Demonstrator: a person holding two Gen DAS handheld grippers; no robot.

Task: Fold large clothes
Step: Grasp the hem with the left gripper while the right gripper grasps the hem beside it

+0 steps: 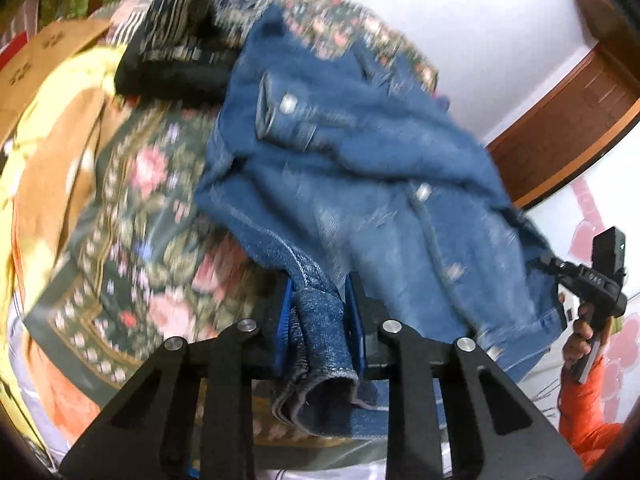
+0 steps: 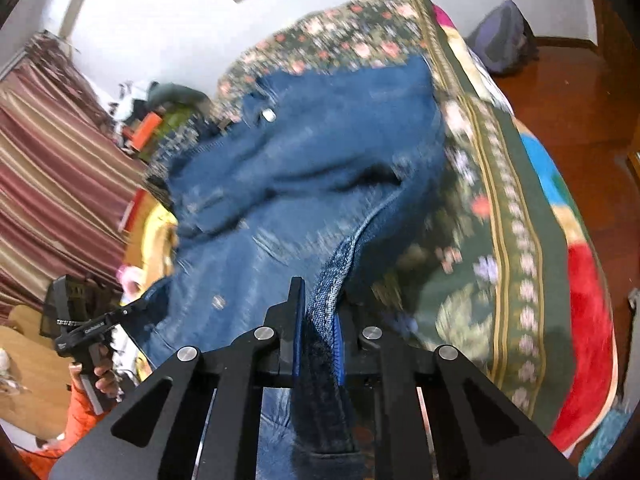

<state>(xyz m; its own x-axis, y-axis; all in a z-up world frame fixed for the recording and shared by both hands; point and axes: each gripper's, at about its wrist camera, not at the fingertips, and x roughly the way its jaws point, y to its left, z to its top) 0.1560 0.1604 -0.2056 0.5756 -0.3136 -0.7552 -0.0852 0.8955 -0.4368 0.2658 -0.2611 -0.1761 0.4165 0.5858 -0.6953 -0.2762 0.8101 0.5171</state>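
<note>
A blue denim jacket (image 1: pixel 360 168) with metal buttons lies rumpled on a floral bedspread (image 1: pixel 140 208). My left gripper (image 1: pixel 320 312) is shut on a bunched fold of the jacket's hem, the denim pinched between its blue pads. My right gripper (image 2: pixel 320 312) is shut on another edge of the denim jacket (image 2: pixel 300 168), a stitched seam running up from its pads. Each gripper shows in the other's view: the right one (image 1: pixel 596 280) at the jacket's far right edge, the left one (image 2: pixel 88 320) at lower left, both held by hands in orange sleeves.
A dark patterned garment (image 1: pixel 180 48) lies folded at the bed's far end. Yellow and orange cloth (image 1: pixel 52 152) lies left of the jacket. Striped curtains (image 2: pixel 48 168) hang to the left, and a wooden floor (image 2: pixel 568 92) with a grey bag (image 2: pixel 500 36) lies beyond the bed's right edge.
</note>
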